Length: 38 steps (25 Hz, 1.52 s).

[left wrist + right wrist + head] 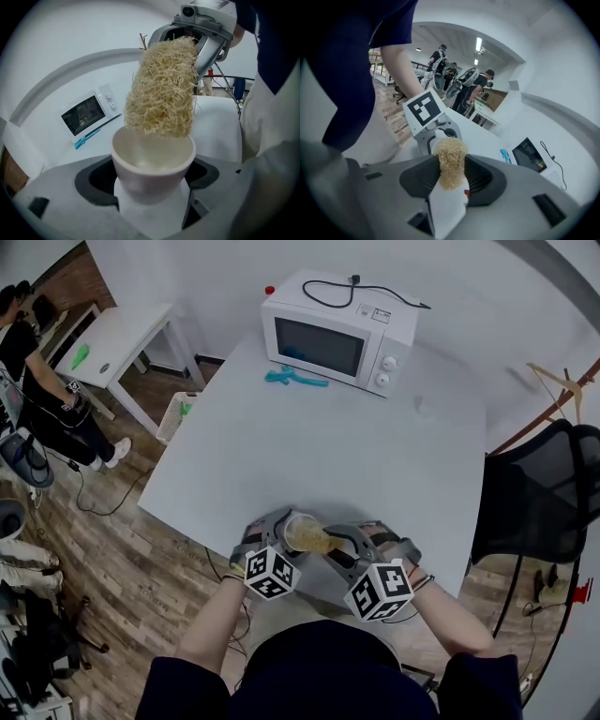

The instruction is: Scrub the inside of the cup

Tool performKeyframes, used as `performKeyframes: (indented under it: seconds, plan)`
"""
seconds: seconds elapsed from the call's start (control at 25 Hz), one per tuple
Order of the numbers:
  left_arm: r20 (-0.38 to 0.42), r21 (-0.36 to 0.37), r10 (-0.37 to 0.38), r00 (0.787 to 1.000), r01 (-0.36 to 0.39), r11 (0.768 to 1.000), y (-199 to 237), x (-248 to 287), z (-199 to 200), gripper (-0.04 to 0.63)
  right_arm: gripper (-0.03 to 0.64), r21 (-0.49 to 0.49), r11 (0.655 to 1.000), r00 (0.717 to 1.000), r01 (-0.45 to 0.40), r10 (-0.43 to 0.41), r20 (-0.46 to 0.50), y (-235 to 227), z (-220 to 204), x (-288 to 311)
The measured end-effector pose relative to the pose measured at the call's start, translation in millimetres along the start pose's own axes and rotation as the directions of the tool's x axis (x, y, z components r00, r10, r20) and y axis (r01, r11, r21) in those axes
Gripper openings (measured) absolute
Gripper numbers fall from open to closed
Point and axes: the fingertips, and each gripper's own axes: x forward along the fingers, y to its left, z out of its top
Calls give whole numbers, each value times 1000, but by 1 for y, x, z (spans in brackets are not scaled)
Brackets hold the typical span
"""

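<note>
A white cup (152, 164) sits clamped between the jaws of my left gripper (152, 187), mouth facing up and away in the left gripper view. In the head view the cup (298, 530) is near the table's front edge, held by my left gripper (277, 538). A straw-coloured loofah scrubber (161, 89) dips its lower end into the cup's mouth. My right gripper (451, 174) is shut on that loofah (451, 161), and it comes at the cup from the right (349, 549). The cup's bottom is partly hidden by the loofah.
A white microwave (337, 332) stands at the table's far side with a teal tool (292, 378) lying before it. The white table (328, 451) has a black chair (544, 493) to its right. People stand at another table (112, 343) far left.
</note>
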Motion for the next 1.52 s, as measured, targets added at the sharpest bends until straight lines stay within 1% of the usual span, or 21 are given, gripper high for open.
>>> performKeyframes:
  seconds: [0.2,0.44,0.72,0.92,1.08,1.28,1.36,1.44,1.52]
  plan:
    - [-28,66,-11,1000,13,998,1,2,3,437,160,-167,985,999,-30,26,-26,2,3,10]
    - [-26,78,-24,999,26,997,2,4,8,437,160,-322,945,997,-62,44,-62,2,2,22]
    - [-12,107,-32,999,34,994,1,6,20,437,158,-407,907,992,-108,73,-100,2,-8,40]
    - [-3,119,-33,999,33,992,1,6,28,436,158,-427,895,989,-132,89,-120,5,-14,50]
    - [4,125,-31,999,31,992,-1,6,32,436,159,-416,898,987,-142,96,-130,5,-17,54]
    - [18,133,-20,1000,18,991,-1,6,39,436,158,-351,925,986,-143,101,-135,3,-20,55]
    - [21,135,-16,1000,13,991,0,6,41,436,159,-289,947,985,-142,106,-136,0,-21,55]
    - [24,134,-11,1000,7,991,2,6,42,436,158,-178,974,984,-141,118,-133,-3,-21,55]
    - [27,128,-2,1000,-1,992,3,6,43,436,158,-52,989,984,-136,128,-127,-7,-20,56]
